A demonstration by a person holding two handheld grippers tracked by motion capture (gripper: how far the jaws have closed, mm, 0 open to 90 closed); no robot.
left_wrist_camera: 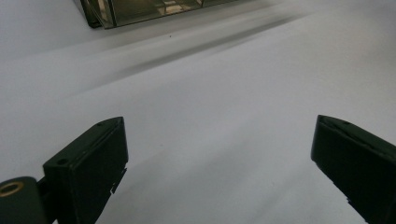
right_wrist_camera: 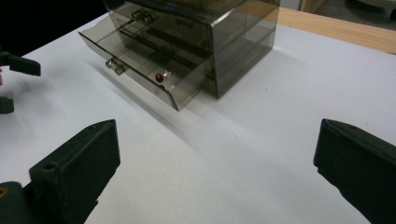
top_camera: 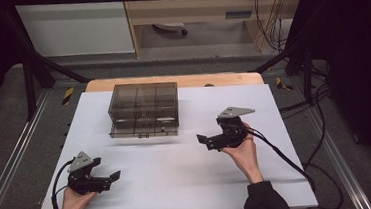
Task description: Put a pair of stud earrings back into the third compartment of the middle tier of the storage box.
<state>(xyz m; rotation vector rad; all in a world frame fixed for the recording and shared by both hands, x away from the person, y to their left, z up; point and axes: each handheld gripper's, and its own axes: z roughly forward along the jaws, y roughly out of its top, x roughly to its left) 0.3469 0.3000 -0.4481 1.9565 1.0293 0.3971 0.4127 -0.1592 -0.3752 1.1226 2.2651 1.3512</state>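
Smoky plastic: one drawer box (top_camera: 144,109) at table's (top_camera: 179,180) far middle, lowest drawer (right_wrist_camera: 140,77) pulled out, one red bead (right_wrist_camera: 159,77) inside | grippers: two | left gripper (top_camera: 114,177) jaws wide, empty | right gripper (top_camera: 202,141) jaws wide, empty, near box

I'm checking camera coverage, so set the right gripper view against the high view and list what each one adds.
The right gripper view adds a close look at the smoky drawer box: its bottom drawer is pulled out and a small red thing lies inside.

The high view adds the person's hands, with the left tongs and right tongs both open and holding nothing, plus the floor and the wooden furniture behind.

Both share the drawer box, the white table and its wooden edge.
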